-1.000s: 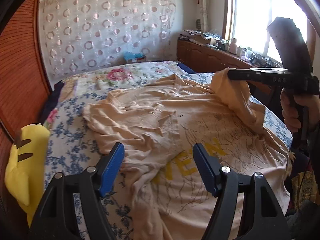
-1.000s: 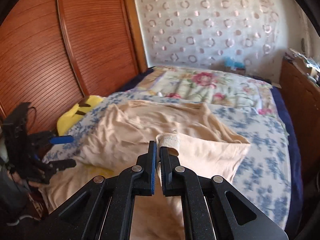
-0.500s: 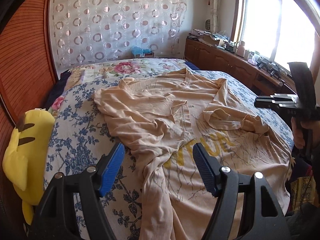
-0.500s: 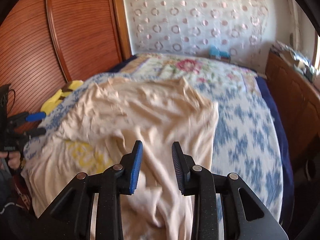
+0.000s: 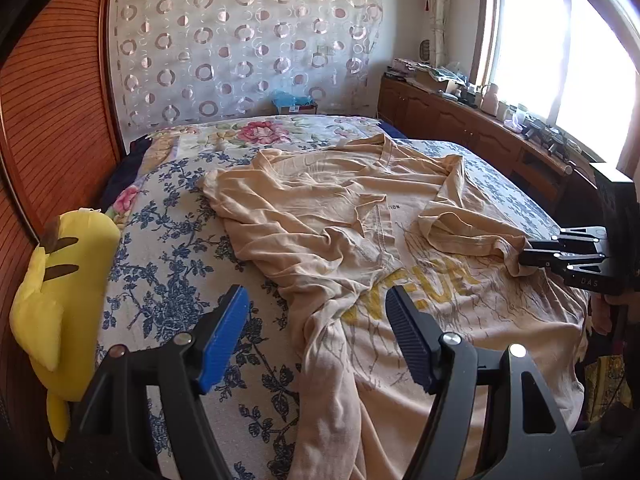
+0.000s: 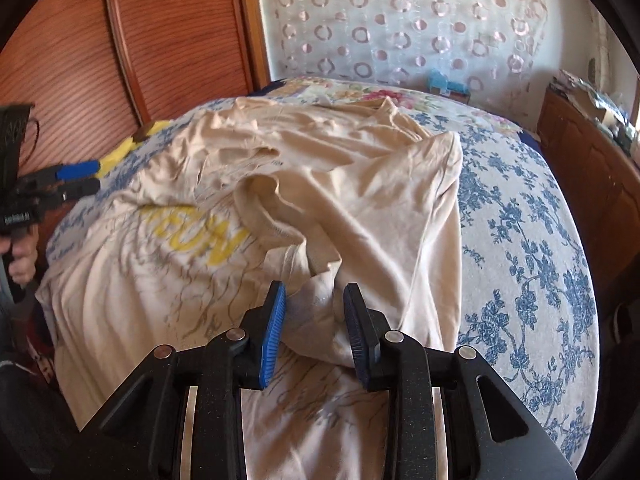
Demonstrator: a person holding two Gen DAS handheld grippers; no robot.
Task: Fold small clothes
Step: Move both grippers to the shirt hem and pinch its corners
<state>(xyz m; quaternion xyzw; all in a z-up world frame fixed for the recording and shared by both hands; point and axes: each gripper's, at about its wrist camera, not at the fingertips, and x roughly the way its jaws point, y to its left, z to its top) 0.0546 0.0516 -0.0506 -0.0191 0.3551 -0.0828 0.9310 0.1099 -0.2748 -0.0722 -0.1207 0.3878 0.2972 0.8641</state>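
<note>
Peach T-shirt (image 5: 400,240) lies rumpled across the floral bed (image 6: 520,240), print up, one sleeve flopped over the chest. Right gripper (image 6: 314,316) at 6 o'clock, jaws closing round a fabric bunch, not yet pinching, likely regrasping. Left gripper (image 5: 316,332) hovers wide apart, empty, over the 7 o'clock edge, ready.

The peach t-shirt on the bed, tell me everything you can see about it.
The peach t-shirt is thin, soft-looking fabric, badly wrinkled, lying front up on the floral bedspread. Yellow letters and fine grey line art cross the chest. One sleeve is folded in over the print, and the opposite side is bunched toward the middle. The right gripper is closing, with a fold of fabric between its pads. The left gripper hovers open above the hem side.
</note>
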